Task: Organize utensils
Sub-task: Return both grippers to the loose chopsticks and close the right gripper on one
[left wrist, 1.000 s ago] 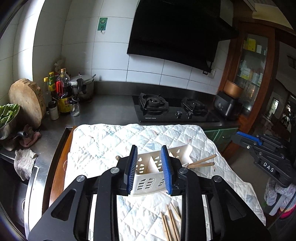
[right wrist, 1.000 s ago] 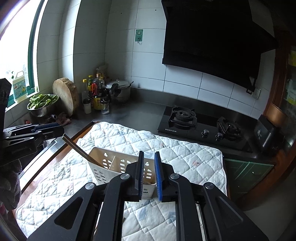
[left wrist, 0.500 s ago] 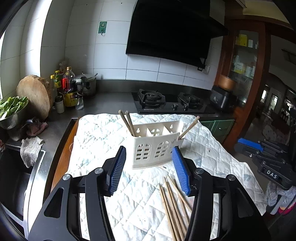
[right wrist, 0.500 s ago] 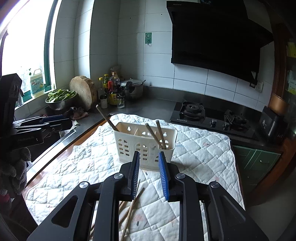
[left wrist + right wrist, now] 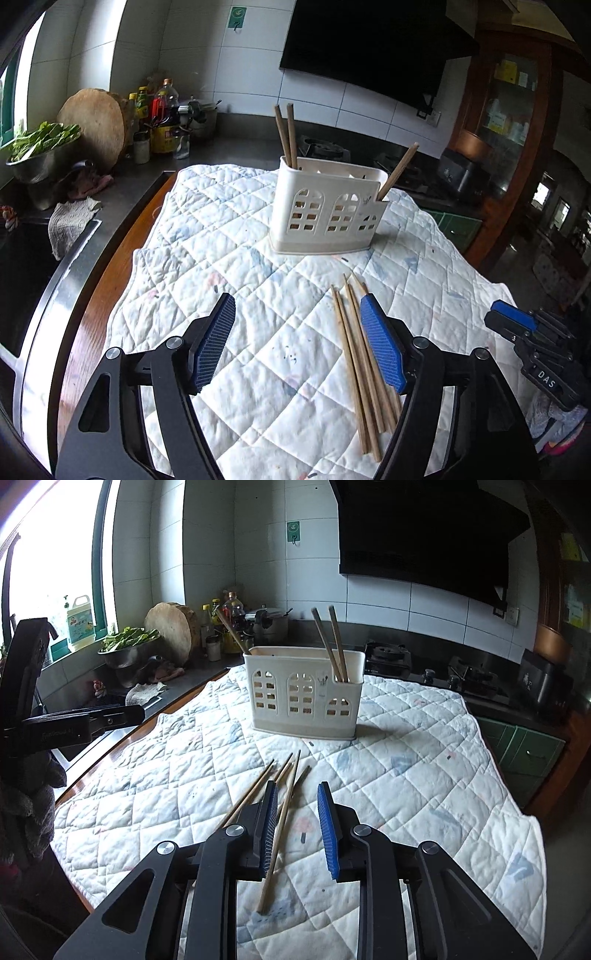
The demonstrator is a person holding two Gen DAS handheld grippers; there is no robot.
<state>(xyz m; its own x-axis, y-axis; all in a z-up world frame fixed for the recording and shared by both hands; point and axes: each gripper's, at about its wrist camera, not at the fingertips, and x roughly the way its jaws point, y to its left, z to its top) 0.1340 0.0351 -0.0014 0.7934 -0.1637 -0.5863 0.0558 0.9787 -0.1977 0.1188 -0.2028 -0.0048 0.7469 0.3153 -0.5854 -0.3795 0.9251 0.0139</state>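
Note:
A white plastic utensil holder (image 5: 327, 212) stands upright on a quilted white cloth (image 5: 240, 266); it also shows in the right wrist view (image 5: 304, 694). Three wooden chopsticks stand in it: two together (image 5: 286, 134) and one leaning at the other end (image 5: 399, 170). Several loose chopsticks (image 5: 356, 354) lie on the cloth in front of the holder, also in the right wrist view (image 5: 280, 812). My left gripper (image 5: 297, 343) is wide open and empty, above the cloth beside the loose chopsticks. My right gripper (image 5: 297, 825) is open and empty, low over the loose chopsticks.
A sink (image 5: 22, 280) lies left of the cloth, with a rag (image 5: 70, 221) on its edge. Bottles (image 5: 162, 122), a round wooden board (image 5: 96, 127) and a bowl of greens (image 5: 37, 147) stand at the back left. A gas stove (image 5: 424, 664) is behind the cloth.
Both grippers have pulled back from the holder and opened wider. The holder, tipped a second ago, now stands upright with chopsticks in it.

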